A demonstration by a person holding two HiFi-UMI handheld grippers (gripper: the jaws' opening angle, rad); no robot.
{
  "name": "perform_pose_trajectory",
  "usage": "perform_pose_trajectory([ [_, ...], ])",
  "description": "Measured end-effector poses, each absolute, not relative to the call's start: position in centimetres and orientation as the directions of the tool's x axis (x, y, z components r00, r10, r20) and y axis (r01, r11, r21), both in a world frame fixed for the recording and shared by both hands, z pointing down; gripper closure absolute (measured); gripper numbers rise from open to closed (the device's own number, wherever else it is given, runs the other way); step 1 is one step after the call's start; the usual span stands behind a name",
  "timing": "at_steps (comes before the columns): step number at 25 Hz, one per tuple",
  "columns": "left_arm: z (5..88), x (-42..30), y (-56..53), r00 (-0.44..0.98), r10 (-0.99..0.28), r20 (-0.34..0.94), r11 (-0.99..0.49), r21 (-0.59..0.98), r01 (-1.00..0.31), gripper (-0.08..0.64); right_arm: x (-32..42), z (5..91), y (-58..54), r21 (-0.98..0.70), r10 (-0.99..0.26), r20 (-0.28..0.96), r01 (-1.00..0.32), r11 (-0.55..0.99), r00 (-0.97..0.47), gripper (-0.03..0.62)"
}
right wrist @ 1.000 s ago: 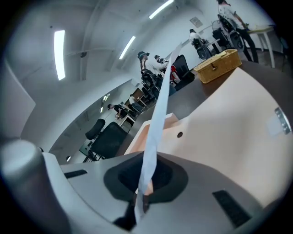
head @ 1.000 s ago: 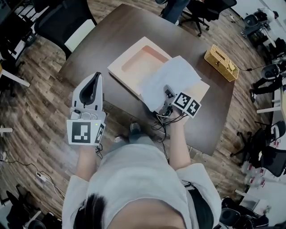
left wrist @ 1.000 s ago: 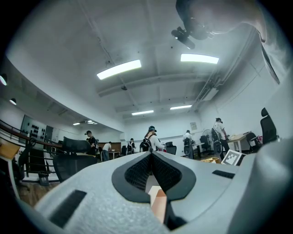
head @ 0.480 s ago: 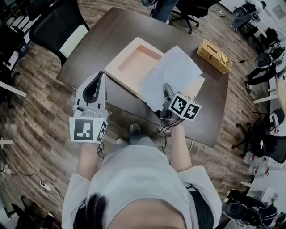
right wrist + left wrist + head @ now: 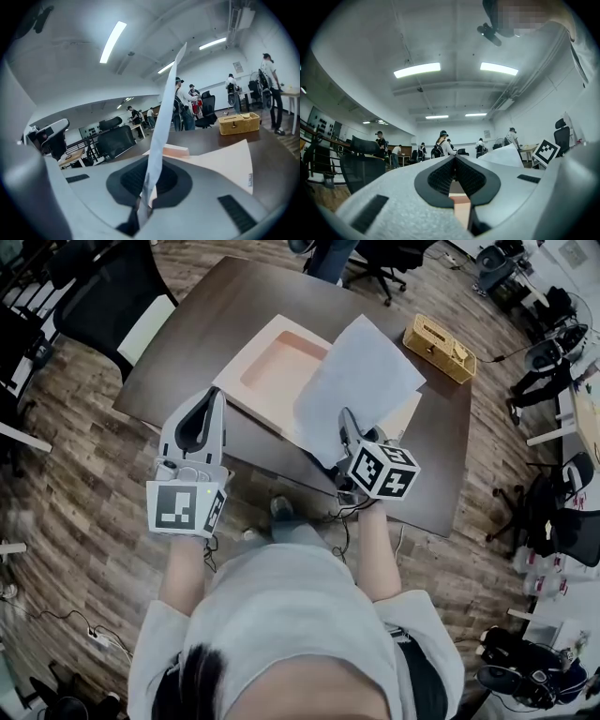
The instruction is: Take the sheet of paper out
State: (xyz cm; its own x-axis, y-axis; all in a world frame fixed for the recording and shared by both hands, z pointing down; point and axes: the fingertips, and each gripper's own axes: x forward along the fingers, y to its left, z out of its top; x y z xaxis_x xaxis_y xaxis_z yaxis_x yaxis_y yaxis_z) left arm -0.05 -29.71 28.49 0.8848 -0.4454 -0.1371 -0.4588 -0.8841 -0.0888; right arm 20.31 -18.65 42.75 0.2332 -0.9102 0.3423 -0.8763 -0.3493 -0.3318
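Observation:
A white sheet of paper (image 5: pixel 361 376) hangs lifted above the open peach box (image 5: pixel 246 351) on the dark table (image 5: pixel 197 320). My right gripper (image 5: pixel 345 418) is shut on the sheet's near edge. In the right gripper view the sheet (image 5: pixel 164 112) stands edge-on and rises from between the closed jaws of that gripper (image 5: pixel 144 190). The box's lid (image 5: pixel 225 161) lies flat beyond. My left gripper (image 5: pixel 215 395) hovers at the table's near edge, left of the box. It is shut and holds nothing. In the left gripper view its tips (image 5: pixel 454 159) meet.
A yellow woven basket (image 5: pixel 439 346) sits at the table's far right. Black office chairs (image 5: pixel 112 296) stand left of and behind the table. Cables trail on the wooden floor (image 5: pixel 66 521). Several people stand in the room's background (image 5: pixel 443 143).
My right gripper has risen and rolled, and the sheet has come up off the box and spread out higher. The left gripper has hardly moved.

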Motion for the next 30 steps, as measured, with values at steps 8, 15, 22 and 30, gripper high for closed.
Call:
perform_pose_trajectory([
  [8, 27.8, 0.4, -28.6, 0.897, -0.416, -0.147, -0.896, -0.099, -0.432, 0.551, 19.6, 39.5, -17.8, -0.225, -0.925, 0.273, -0.918, -0.327, 0.263, 0.578],
  [15, 27.5, 0.4, -28.0, 0.902, -0.405, -0.148, -0.9, -0.106, -0.422, 0.551, 19.1, 37.7, -17.2, -0.155, -0.929, 0.232, -0.932, -0.328, 0.288, 0.578],
  [22, 27.5, 0.3, -27.4, 0.906, -0.398, -0.144, -0.904, -0.106, -0.414, 0.551, 18.6, 36.1, -16.6, -0.084, -0.933, 0.184, -0.94, -0.33, 0.311, 0.578],
  [30, 27.5, -0.3, -26.8, 0.907, -0.396, -0.147, -0.905, -0.108, -0.412, 0.551, 17.5, 34.3, -15.9, 0.004, -0.934, 0.126, -0.942, -0.337, 0.335, 0.578],
])
